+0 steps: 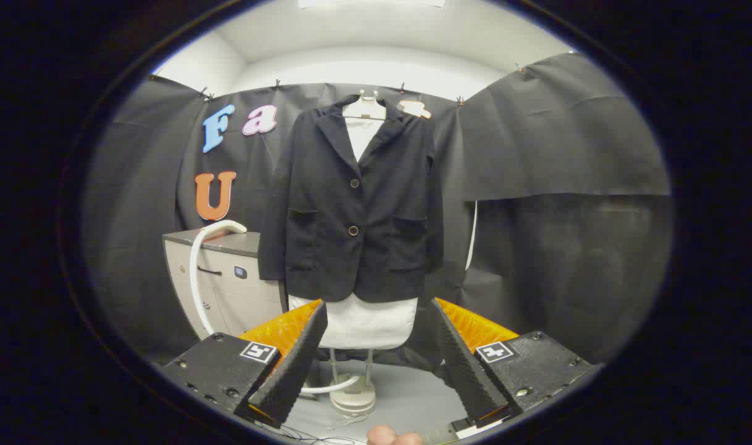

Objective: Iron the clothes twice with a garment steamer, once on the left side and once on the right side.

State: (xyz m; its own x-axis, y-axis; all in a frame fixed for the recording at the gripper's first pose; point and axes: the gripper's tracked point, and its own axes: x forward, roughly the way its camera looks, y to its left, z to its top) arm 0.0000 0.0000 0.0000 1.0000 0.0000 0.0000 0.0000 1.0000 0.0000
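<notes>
A dark buttoned blazer point(357, 204) hangs on a white hanger point(364, 108) over a white ironing form point(363, 324), straight ahead beyond my fingers. The garment steamer's white head point(224, 227) lies on a grey cabinet point(227, 272) to the blazer's left, and its white hose point(195, 278) droops down the cabinet front. My gripper point(379, 312) is open, with nothing between its fingers. The fingers stand well short of the blazer and frame the white form's lower part.
The form stands on a white base point(353, 395) on the grey floor point(413, 395). The hose runs on along the floor by the base. Black cloth walls close in on the left, back and right. A fingertip point(391, 436) shows below the fingers.
</notes>
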